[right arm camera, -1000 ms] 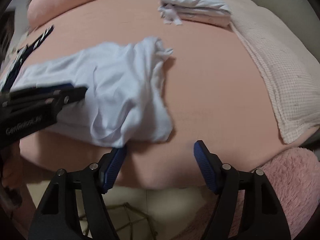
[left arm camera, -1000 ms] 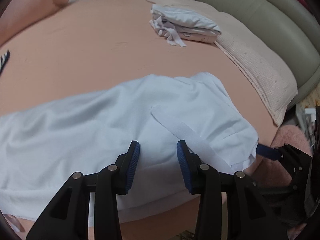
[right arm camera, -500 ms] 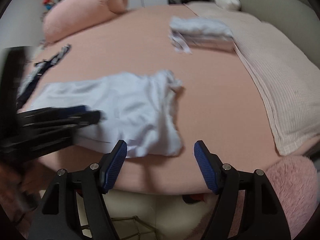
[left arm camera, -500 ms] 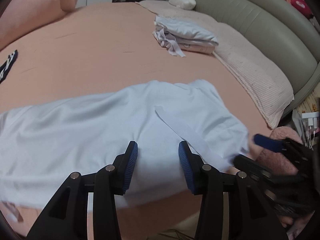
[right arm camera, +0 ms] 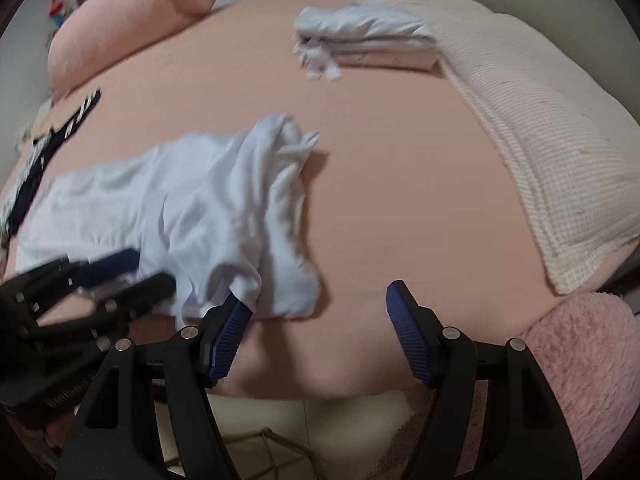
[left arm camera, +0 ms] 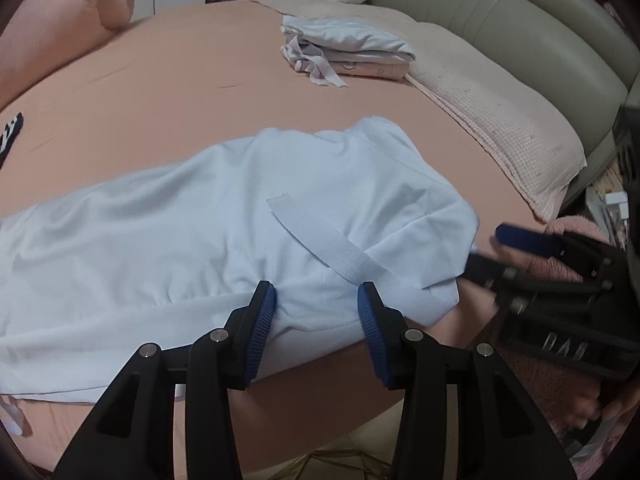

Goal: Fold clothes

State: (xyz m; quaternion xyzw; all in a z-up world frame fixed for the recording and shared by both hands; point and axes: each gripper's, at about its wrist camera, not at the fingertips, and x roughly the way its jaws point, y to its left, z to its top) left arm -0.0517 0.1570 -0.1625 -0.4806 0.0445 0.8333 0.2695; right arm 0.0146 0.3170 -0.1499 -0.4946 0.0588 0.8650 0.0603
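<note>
Fabric of the pale blue garment [left arm camera: 192,240] lies spread near the front edge of the peach bed [left arm camera: 160,92] in the left wrist view, a bunched fold sitting between the left gripper [left arm camera: 316,304] pads, which stand apart and unclamped; lettering on the neighbouring tool is too blurred to read. From the right wrist view, the right gripper [right arm camera: 316,320] hangs wide apart beside the garment's near corner, likely poised to pinch it, with a folded stack [right arm camera: 372,40] set aside far back.

Both wrist cameras look steeply down, close over the bed [left arm camera: 168,92], sharing the pale garment [right arm camera: 208,208].
</note>
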